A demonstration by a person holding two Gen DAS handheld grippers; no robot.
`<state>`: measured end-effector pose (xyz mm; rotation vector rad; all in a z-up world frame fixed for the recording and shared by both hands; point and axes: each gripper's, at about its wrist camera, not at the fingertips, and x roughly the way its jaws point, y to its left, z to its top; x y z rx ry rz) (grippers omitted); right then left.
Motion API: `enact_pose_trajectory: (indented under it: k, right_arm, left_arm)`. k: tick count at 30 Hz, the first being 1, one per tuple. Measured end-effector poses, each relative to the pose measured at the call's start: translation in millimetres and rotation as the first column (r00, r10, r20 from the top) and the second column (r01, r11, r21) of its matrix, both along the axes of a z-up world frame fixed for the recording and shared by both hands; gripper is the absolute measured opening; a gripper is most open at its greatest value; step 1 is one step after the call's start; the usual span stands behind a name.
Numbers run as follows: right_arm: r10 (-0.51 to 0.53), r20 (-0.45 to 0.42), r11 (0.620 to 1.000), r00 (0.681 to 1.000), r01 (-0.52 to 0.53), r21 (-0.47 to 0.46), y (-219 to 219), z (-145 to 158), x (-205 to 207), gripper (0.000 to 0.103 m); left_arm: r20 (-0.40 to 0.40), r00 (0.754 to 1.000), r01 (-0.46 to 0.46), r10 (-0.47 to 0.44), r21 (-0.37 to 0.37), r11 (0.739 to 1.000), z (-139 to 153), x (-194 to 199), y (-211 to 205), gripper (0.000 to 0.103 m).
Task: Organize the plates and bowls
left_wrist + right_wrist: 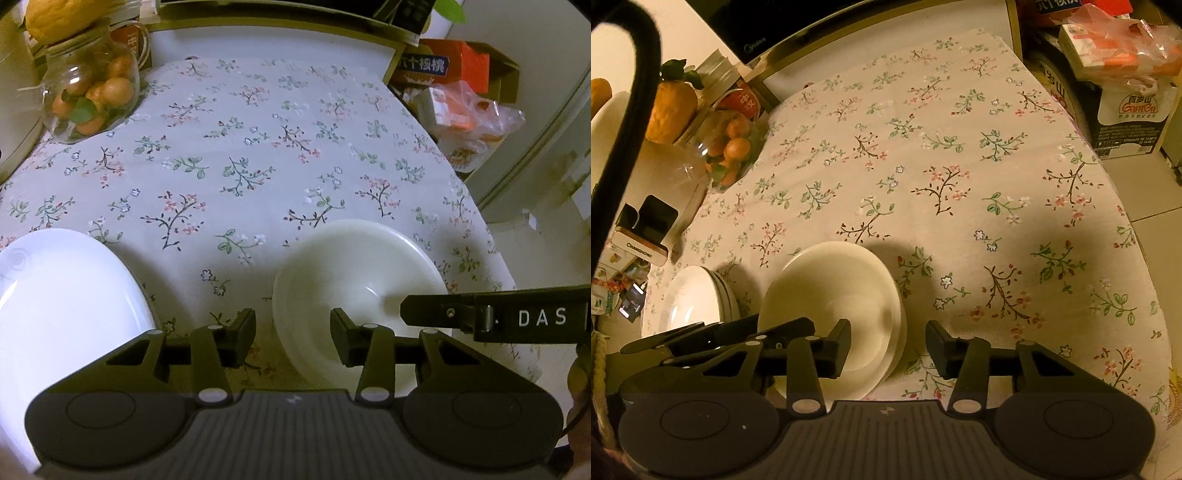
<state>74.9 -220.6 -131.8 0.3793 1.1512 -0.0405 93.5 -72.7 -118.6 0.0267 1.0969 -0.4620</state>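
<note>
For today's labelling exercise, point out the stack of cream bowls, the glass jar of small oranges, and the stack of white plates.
Stack of cream bowls (827, 291): right wrist view, top bowl's inside.
Glass jar of small oranges (92, 92): left wrist view, jar's belly.
Stack of white plates (687, 295): right wrist view, top plate's face.

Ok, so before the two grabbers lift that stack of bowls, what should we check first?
1. Left gripper straddles the near-left rim of the cream bowl stack: ok.
2. Right gripper straddles the stack's other side: ok.
3. Pads pressing on the rim: not ok; gaps show beside the rim at both grippers.
4. Bowls nested and upright: ok.
5. White plate stack stands apart from the bowls: ok.
6. Bare floral tablecloth ahead to set the bowls down: ok.
</note>
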Motion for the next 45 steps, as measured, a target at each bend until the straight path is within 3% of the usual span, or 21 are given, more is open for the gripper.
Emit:
enact_pose_trajectory:
  k: [11,14,20,35,45]
  right_arm:
    - [0.02,-0.014,0.999,1.0,-0.02,-0.032,6.3,-5.1,0.8,0.032]
    - [0.021,-0.018,0.999,1.0,-0.021,-0.033,7.1,-6.9,1.2,0.025]
    - [0.019,-0.026,0.998,0.999,-0.021,-0.055,9.4,-10.6,1.9,0.014]
    - [0.019,-0.028,0.996,0.999,-0.021,-0.089,12.5,-14.5,2.8,0.013]
    - [0.01,-0.024,0.995,1.0,-0.012,-0.095,12.7,-14.5,2.4,0.012]
  left_arm:
    - [-0.004,1.0,0.004,-0.004,0.014,1.0,-4.9,-2.3,-2.6,0.032]
    - [-0.004,1.0,0.01,-0.01,0.02,1.0,-7.0,-3.4,-4.7,0.026]
    - [0.024,1.0,0.007,-0.008,0.036,0.999,-7.4,-5.4,-7.0,0.024]
    - [0.072,0.997,0.019,-0.024,0.065,0.998,-5.3,-7.5,-9.4,0.018]
    - [0.056,0.998,0.002,-0.004,0.041,0.999,-6.4,-5.0,-6.4,0.016]
